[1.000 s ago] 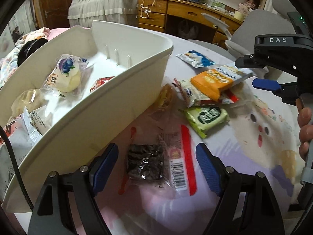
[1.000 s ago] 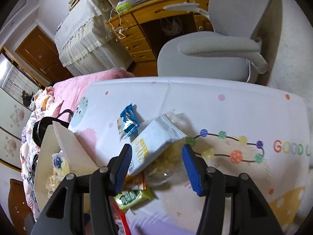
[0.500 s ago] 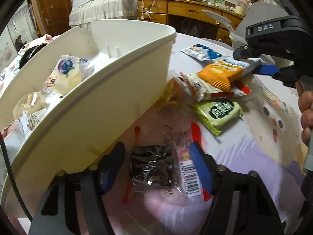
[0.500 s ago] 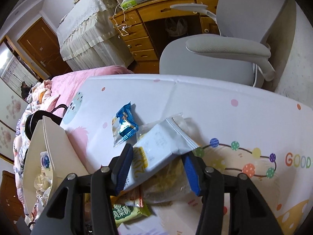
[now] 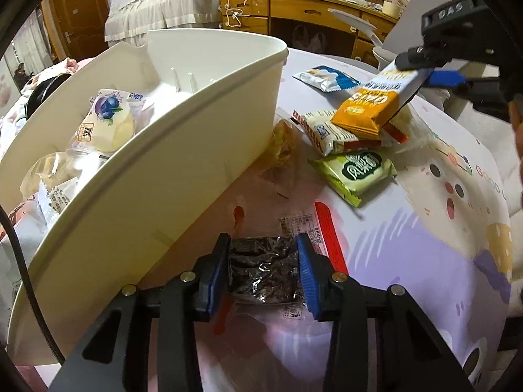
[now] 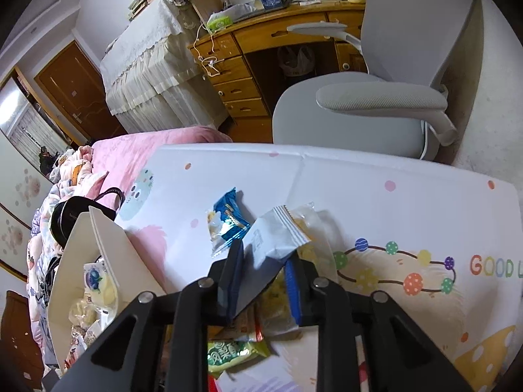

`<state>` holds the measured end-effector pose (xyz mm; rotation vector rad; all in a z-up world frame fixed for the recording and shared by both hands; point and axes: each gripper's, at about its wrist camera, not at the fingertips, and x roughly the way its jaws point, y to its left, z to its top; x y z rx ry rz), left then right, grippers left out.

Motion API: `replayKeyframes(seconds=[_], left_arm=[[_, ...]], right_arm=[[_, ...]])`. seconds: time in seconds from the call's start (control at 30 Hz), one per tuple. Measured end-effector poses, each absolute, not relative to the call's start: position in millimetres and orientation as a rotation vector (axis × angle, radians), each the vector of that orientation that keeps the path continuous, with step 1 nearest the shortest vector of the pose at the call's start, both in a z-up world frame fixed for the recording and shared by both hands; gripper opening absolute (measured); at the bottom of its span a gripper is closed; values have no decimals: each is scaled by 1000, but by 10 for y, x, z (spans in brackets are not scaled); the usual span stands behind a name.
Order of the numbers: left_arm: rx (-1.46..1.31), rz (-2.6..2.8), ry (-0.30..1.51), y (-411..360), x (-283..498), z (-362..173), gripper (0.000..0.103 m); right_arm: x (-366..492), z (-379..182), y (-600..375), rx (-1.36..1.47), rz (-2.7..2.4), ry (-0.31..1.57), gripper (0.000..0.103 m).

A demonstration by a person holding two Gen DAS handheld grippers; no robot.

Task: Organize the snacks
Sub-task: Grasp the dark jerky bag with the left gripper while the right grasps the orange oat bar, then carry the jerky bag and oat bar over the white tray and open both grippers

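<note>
Bedroom counter [image 5: 425, 228], snacks scattered. Left tool [image 5: 263, 271] closed on dark packet [image 5: 264, 268], bin [image 5: 163, 170] just left. Right tool [image 6: 261, 277] pinching orange pack [image 5: 369, 107], lifted. Risk: slick wrappers slipping from shallow grips before bin.

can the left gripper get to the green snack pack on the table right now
Probably not yet: the left gripper is shut on the dark snack packet. Otherwise the path to the green snack pack looks open.
</note>
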<state>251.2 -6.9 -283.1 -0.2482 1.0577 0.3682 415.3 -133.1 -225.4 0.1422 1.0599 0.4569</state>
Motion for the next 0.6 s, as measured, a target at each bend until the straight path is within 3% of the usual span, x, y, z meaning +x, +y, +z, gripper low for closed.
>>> replayKeyframes(seconds=[0.6], left_arm=[[-209, 236, 981, -72, 1919, -2137, 38]], right_arm=[[3339, -1556, -1713, 120, 385, 1016, 16]])
